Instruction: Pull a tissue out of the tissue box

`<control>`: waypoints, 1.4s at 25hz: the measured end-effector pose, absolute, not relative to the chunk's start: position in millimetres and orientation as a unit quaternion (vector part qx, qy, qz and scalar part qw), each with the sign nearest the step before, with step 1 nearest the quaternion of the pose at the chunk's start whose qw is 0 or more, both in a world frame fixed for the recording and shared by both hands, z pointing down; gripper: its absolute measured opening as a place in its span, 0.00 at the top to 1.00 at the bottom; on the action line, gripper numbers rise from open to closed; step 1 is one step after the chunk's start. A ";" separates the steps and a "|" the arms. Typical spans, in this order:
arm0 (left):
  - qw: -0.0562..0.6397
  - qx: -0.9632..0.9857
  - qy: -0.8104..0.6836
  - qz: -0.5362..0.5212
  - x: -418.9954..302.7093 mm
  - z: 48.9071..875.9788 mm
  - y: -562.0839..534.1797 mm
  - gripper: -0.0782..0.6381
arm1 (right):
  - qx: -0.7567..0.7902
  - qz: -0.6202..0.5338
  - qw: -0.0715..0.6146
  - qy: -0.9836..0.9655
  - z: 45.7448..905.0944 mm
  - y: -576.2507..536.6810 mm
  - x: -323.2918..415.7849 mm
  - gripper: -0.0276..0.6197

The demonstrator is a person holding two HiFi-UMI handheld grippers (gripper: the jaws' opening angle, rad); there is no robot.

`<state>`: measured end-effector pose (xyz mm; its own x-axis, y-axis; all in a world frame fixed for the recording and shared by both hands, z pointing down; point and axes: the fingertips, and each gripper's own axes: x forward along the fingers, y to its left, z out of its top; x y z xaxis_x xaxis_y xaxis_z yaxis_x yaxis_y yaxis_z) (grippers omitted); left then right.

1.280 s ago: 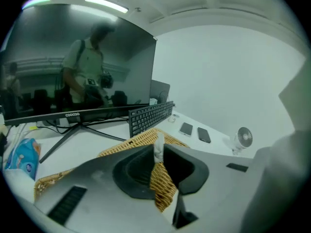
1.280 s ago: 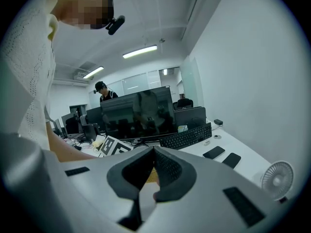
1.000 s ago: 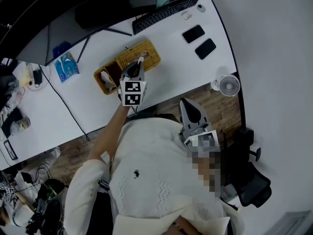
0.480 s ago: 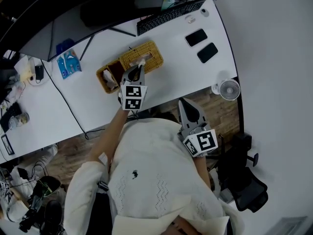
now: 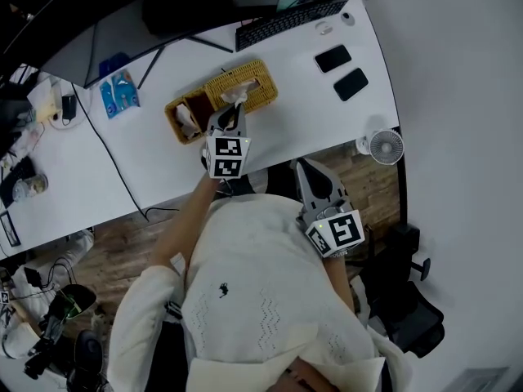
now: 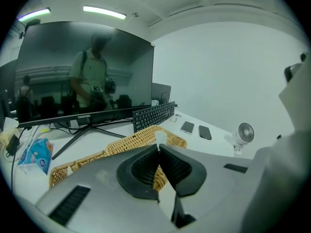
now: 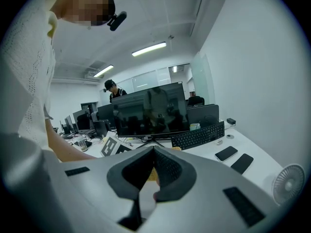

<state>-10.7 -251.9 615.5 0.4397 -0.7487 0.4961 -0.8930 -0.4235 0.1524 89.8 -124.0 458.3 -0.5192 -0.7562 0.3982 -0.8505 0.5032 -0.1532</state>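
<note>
A woven wicker tissue box (image 5: 247, 87) lies on the white desk (image 5: 310, 104), with white tissue (image 5: 232, 96) standing out of its top slot. My left gripper (image 5: 234, 109) reaches over the box's near side and is shut on that tissue. In the left gripper view the jaws meet and a tuft of the tissue (image 6: 160, 138) pokes up past the left gripper (image 6: 158, 147), with the wicker box (image 6: 136, 141) behind. My right gripper (image 5: 303, 169) hangs off the desk's near edge above the floor, and the right gripper (image 7: 153, 152) is shut with nothing in it.
An open wicker tray (image 5: 183, 118) adjoins the box on its left. A keyboard (image 5: 290, 21), two phones (image 5: 333, 57) (image 5: 350, 83) and a small fan (image 5: 384, 146) occupy the desk's right part. A blue packet (image 5: 114, 96) lies at the left, and a monitor (image 6: 82, 72) stands behind.
A little more white tissue shows above the box at the left gripper's tips. Both grippers keep about the same places; the head view has shifted slightly.
</note>
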 end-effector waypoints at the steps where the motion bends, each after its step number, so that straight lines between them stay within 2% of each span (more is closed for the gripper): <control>1: 0.199 0.824 -0.500 0.178 -10.3 614.6 -251.6 0.87 | 0.466 0.167 0.141 -0.857 458.2 -122.5 89.3 0.96; 35: 0.190 0.796 -0.548 0.171 -10.6 604.9 -212.2 0.87 | 0.408 0.157 0.131 -0.890 452.8 -87.0 95.2 0.96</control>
<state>-10.6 -212.2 604.9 0.3404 -0.8081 0.4808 -0.9381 -0.3269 0.1147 95.2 -87.0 452.8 -0.6335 -0.6843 0.3612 -0.7666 0.6185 -0.1726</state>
